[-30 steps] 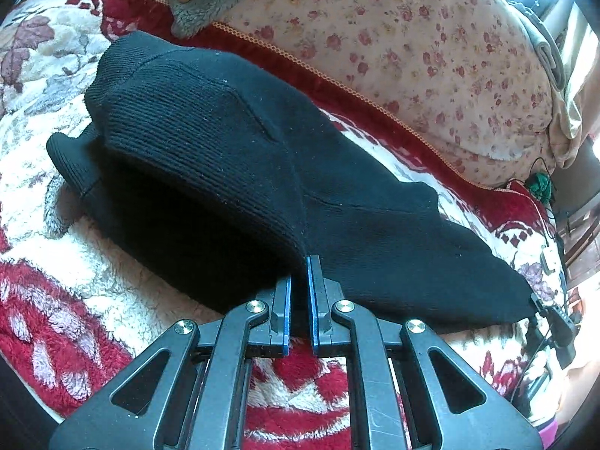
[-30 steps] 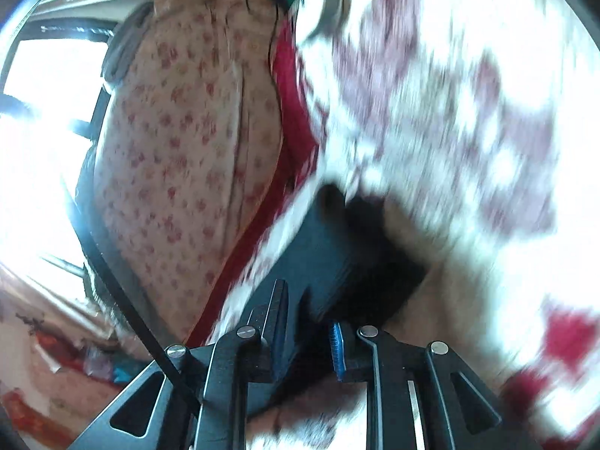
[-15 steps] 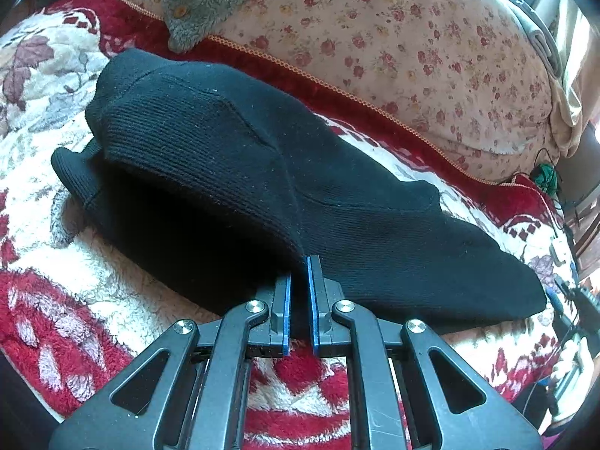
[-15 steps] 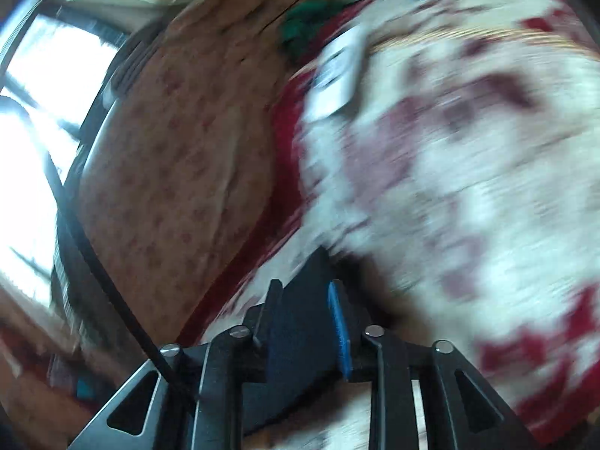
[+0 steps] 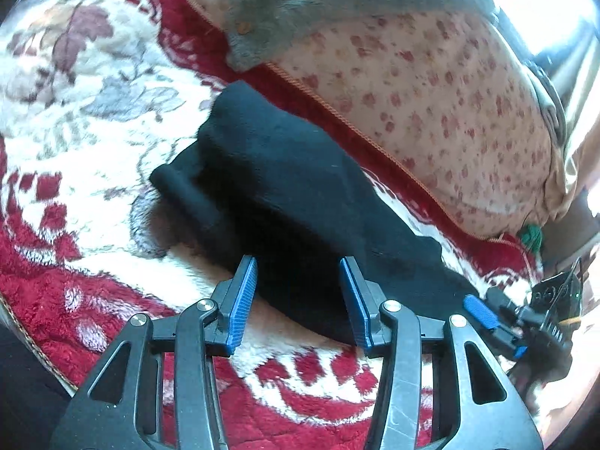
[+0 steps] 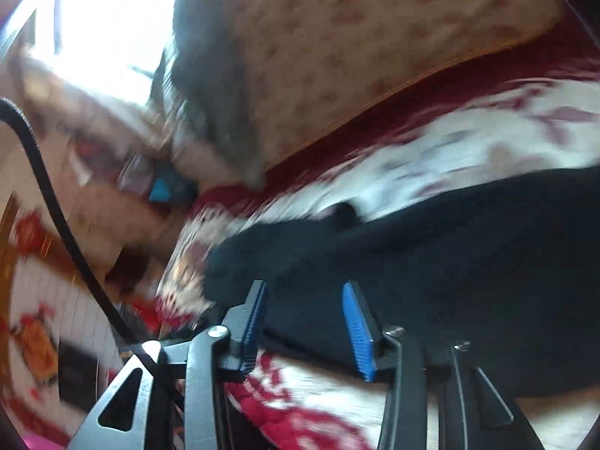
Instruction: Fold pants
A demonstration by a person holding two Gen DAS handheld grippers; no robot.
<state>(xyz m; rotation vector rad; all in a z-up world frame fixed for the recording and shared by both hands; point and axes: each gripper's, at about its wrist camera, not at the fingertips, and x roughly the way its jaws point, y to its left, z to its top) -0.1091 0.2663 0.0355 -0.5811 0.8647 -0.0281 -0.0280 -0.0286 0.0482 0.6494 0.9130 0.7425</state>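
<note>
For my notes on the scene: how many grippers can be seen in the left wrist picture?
2. The left gripper is at the bottom centre, over the black pants; the right gripper is at the right edge.

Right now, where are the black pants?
Left wrist view: the black pants lie folded, centre frame, on the red-and-white blanket, just below the floral cushion.

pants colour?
Black pants, plain knit with no pattern; clearest in the left wrist view.
</note>
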